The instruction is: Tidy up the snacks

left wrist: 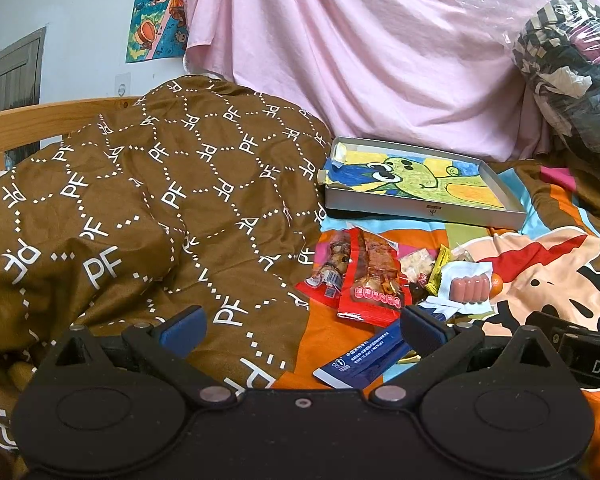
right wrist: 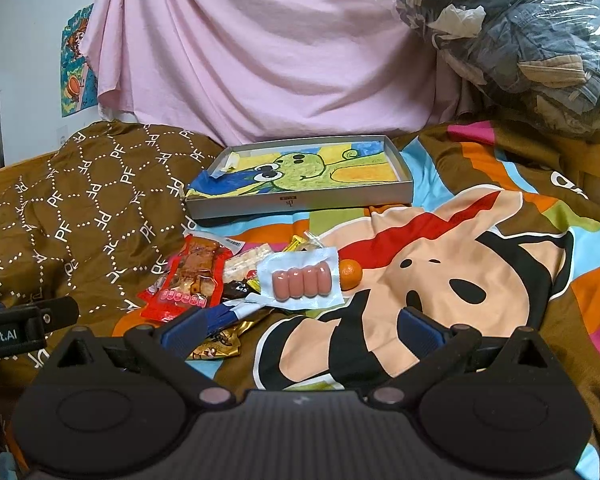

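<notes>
Both tools are at the ready and no snack is in hand, so the sorting appears not yet begun. The left gripper [left wrist: 300, 326] has its fingers spread wide and empty, low over the bed just short of the snack pile; the right gripper [right wrist: 300, 326] is likewise spread and empty, beside it. The pile lies on the cartoon bedsheet [right wrist: 480, 264]: a sausage pack [right wrist: 300, 282] on top, a small orange [right wrist: 350, 273] touching its right edge, red meat-snack packets [right wrist: 190, 280] to the left, a blue sachet [left wrist: 360, 362] nearest the left gripper, and a gold wrapper [right wrist: 216, 344] near the right gripper's left finger. Behind the pile sits a shallow grey tray [right wrist: 300, 202] lined with a crayon drawing, the likely destination. The next move probably calls for pinching one loose packet by its edge. The brown quilt [left wrist: 140, 200] crowds the pile's left side and the packets overlap, so a neighbour may drag along.
</notes>
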Motion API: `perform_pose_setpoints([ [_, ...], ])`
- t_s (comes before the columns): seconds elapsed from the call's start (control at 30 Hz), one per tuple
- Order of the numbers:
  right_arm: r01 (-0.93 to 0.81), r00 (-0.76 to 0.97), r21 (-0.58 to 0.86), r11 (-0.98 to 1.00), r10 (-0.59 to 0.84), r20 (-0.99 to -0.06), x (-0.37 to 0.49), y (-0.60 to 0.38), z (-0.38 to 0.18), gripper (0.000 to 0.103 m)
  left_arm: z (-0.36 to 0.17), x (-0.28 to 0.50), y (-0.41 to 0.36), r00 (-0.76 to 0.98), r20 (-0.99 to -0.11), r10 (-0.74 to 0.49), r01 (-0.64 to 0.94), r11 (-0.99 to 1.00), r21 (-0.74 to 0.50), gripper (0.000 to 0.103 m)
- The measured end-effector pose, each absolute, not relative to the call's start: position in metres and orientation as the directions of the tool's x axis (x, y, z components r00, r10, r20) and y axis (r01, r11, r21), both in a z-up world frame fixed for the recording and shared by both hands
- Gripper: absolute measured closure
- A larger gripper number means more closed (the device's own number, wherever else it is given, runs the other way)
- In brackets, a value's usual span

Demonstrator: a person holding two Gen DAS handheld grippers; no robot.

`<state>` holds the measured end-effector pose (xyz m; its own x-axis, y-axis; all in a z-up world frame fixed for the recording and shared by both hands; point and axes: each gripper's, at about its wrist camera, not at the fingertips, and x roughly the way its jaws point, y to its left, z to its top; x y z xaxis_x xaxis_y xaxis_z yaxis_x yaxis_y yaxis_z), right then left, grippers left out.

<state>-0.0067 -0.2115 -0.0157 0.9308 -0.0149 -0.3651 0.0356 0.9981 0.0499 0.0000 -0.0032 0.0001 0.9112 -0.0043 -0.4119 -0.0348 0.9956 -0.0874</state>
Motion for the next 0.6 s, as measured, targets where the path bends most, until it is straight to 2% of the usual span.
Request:
perform_pose_setpoints([
  [0.6,0.034,0.922,0.065,0.997,-0.006,-0.386,-0.0037,-0.2127,-0.0180,0.000,-0.0016,-0.0001,-0.0032,0.908,-0.419,-0.004,-0.040,0.994,-0.097,0.001],
])
